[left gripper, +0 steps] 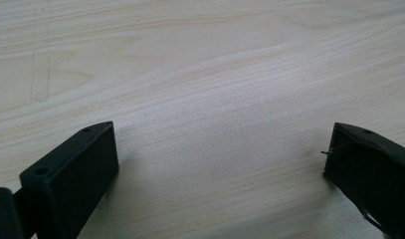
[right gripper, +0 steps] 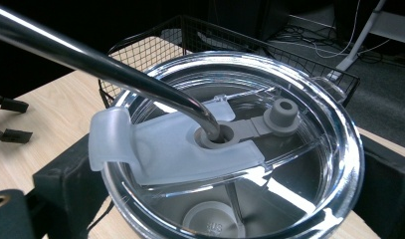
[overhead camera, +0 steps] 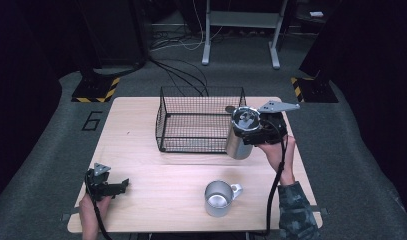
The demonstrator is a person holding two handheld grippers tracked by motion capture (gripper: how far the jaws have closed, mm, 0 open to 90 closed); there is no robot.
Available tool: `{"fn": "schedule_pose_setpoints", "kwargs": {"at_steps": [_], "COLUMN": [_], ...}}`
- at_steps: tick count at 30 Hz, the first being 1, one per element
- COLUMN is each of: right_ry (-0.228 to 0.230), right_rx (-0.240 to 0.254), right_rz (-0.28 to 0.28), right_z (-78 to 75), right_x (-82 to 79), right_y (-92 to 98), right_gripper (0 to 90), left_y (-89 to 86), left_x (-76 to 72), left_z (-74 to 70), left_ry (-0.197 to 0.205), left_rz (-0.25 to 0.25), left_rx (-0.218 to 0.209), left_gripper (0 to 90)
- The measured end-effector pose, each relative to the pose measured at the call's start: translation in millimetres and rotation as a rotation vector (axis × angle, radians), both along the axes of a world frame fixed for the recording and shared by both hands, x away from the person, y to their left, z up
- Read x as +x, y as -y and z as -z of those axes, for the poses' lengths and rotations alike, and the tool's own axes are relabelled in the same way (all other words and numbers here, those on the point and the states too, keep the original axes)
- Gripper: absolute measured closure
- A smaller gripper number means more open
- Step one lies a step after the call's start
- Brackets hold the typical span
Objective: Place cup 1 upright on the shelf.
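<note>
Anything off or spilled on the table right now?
No spill or damage shows. The steel tumbler hangs tilted in the right gripper at the wire basket's near right corner, lid on, metal straw through it. The mug stands upright. The left gripper rests open on the table.

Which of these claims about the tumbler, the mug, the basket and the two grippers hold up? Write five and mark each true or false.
1. The right gripper holds a steel tumbler with a clear lid. True.
2. A metal straw passes through the lid. True.
3. The mug lies inside the wire basket. False: it stands on the table, nearer the person than the basket.
4. The left gripper grips the mug's handle. False: its fingers are spread over bare wood, holding nothing.
5. The tumbler rests at the basket's left end. False: it is held up at the basket's right front corner.
</note>
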State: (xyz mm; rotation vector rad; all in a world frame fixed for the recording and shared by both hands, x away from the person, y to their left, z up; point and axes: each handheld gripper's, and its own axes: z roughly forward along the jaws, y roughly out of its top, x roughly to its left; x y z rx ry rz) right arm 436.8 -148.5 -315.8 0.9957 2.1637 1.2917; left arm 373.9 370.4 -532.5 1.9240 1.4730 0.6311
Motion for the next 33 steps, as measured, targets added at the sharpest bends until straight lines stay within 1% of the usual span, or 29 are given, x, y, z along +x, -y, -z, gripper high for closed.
{"fn": "schedule_pose_setpoints", "kwargs": {"at_steps": [1,4,5,9,10,11,12,16,21,22,26,29,30,33], "right_ry": [-0.002,0.001,0.002,0.006,0.005,0.011,0.010,0.009,0.017,0.024,0.023,0.019,0.028,0.024], "right_rx": [0.006,0.002,0.008,0.005,0.005,0.004,0.002,0.010,0.011,0.008,0.019,0.007,0.001,0.000], "right_rz": [0.003,-0.009,-0.003,-0.009,-0.009,-0.009,-0.011,-0.019,-0.020,-0.023,-0.019,-0.023,-0.028,-0.025], "right_z": [-0.6,-2.9,-3.5,-6.6,-7.1,-7.8,-8.6,-11.7,-17.0,-18.0,-21.6,-23.9,-24.5,-26.3], "right_x": [0.2,2.0,2.4,4.7,5.0,5.7,6.5,10.1,12.8,13.2,16.3,18.0,19.6,21.7], "right_y": [-0.6,-1.2,-2.2,-4.4,-4.7,-5.1,-5.3,-6.4,-9.6,-9.8,-12.3,-13.7,-14.3,-16.3], "right_gripper": [3.5,3.5,3.5,3.5,3.5,3.5,3.5,3.5,3.5,3.5,3.5,3.5,3.5,3.5], "left_y": [0.0,0.1,0.1,0.1,0.0,0.1,0.0,0.0,0.0,0.0,0.0,0.0,0.0,0.3], "left_x": [0.0,0.0,0.1,0.1,0.0,0.1,0.0,0.1,0.0,0.0,0.1,0.1,0.1,0.1], "left_z": [0.0,0.1,0.3,0.4,-0.1,0.4,0.0,0.2,0.0,0.0,0.2,0.2,0.2,0.4], "left_ry": [0.000,0.000,0.003,0.004,-0.001,0.004,0.000,0.003,0.000,0.000,0.003,0.002,0.003,0.005], "left_rz": [0.000,0.000,-0.001,-0.001,0.001,-0.001,0.000,-0.001,-0.001,0.000,-0.001,0.000,-0.001,-0.003], "left_rx": [0.000,-0.001,-0.002,-0.002,0.000,-0.002,0.000,-0.001,0.000,0.001,0.000,-0.001,0.000,0.000], "left_gripper": [0.4,0.4,0.4,0.4,0.4,0.4,0.4,0.4,0.4,0.4,0.4,0.4,0.4,0.4]}}
